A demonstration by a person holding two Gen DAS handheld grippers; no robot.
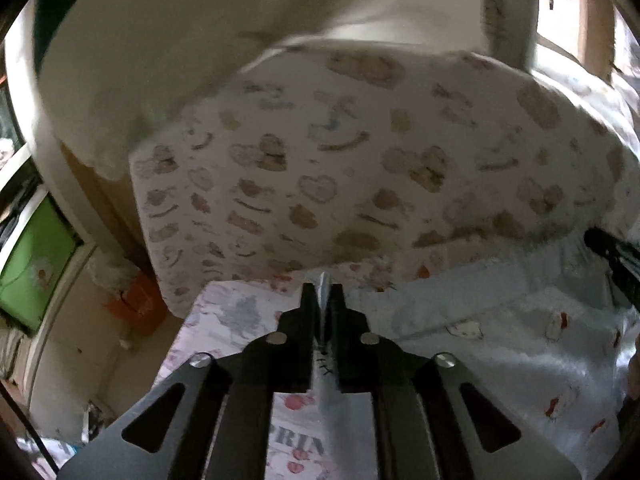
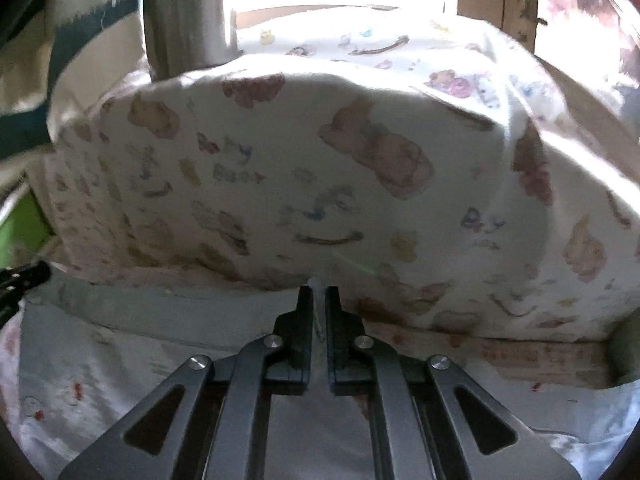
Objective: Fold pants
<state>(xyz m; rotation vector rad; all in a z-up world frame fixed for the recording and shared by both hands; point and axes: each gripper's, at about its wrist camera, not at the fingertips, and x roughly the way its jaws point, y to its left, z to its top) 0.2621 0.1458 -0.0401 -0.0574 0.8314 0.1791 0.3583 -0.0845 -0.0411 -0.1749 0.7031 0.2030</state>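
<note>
Left gripper (image 1: 323,294) angled down over the bed, jaws nearly closed and pinching a thin fold of the pale grey pants (image 1: 480,332), which spread rightward on the near bedding. Right gripper (image 2: 319,296) likewise tilted down, clamped on a ridge of the same fabric. Both views blurred; the printed pillow (image 2: 280,168) just beyond hides the far bed, and garment edges are indistinct.

1. Lying on the bed sheet (image 1: 224,320): pants (image 1: 500,340), before a pillow (image 1: 320,160).
2. Pinching the pants' edge: left gripper (image 1: 323,300), right gripper (image 2: 319,304).
3. Standing left of the bed, on the floor: a bucket (image 1: 134,304).
</note>
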